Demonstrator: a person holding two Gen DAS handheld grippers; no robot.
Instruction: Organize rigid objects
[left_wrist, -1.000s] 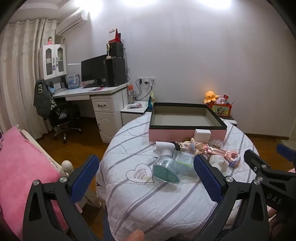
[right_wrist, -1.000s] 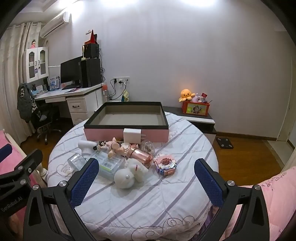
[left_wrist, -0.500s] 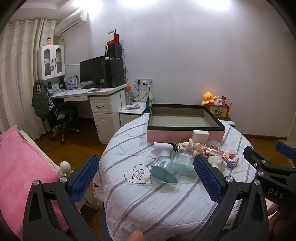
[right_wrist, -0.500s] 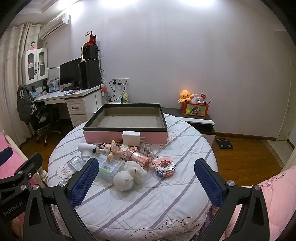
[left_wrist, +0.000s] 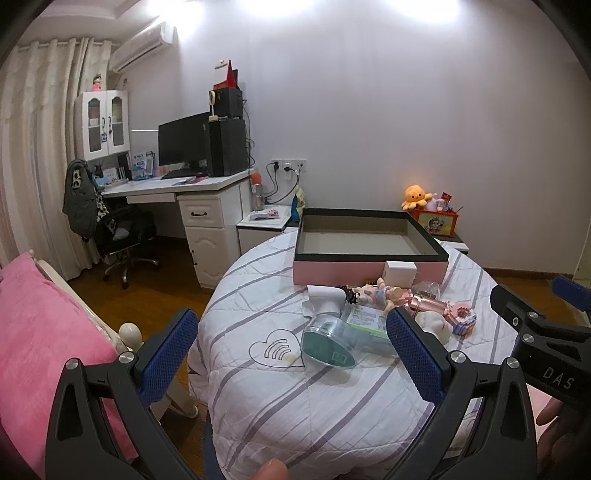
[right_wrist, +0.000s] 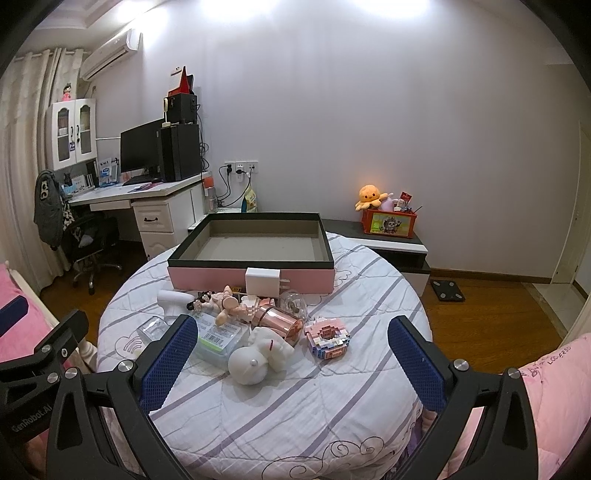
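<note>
- L gripper (left_wrist: 291, 350) was spread wide, holding nothing, above the near edge of the round table (right_wrist: 295, 398).
- R gripper (right_wrist: 291, 350) likewise gaped empty.
- Pink box (right_wrist: 251, 278) sat at the far edge (interior bare).
- White charger (right_wrist: 261, 282), rose-gold cup (right_wrist: 279, 325), brick model (right_wrist: 328, 338) lay mid-table, just before the box.

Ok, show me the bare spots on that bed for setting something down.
Free: the striped quilt between the toy pile and the near edge, the strip right of the block toy, and inside the pink box. Crowded: the heap before the box, around the white charger.
</note>
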